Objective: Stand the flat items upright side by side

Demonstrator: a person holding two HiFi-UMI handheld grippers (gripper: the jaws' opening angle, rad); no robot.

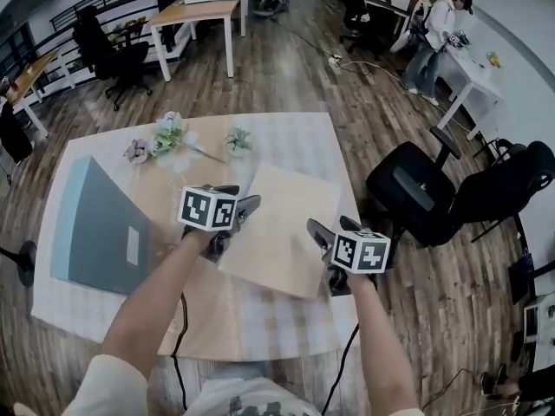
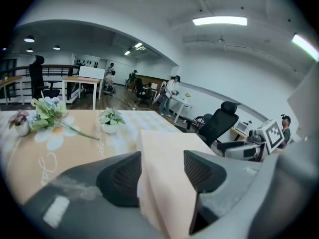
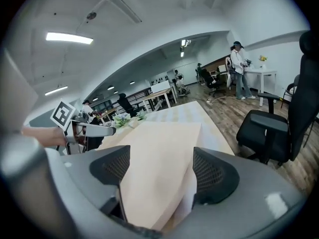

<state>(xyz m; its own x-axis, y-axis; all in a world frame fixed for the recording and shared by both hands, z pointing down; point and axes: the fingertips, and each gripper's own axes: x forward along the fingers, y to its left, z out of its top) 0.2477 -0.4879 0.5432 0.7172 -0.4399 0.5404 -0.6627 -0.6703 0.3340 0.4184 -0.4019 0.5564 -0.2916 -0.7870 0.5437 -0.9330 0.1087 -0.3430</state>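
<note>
Table in a pale checked cloth carries a blue-grey flat item, which lies flat at its left side and shows only in the head view. The white label on it is too small to read. A beige flat item is tilted over the table's middle, but I cannot tell whether its far edge rests on the cloth. The left gripper is clamped on its left edge and the right gripper on its near right corner. Only the gripper views show the ribbed pads pressing both faces, with a paler layer along the item's edge. The left gripper view also shows the flowers and a small potted plant beyond. Each gripper's cube bears black-and-white square markers, with no words on them
</note>
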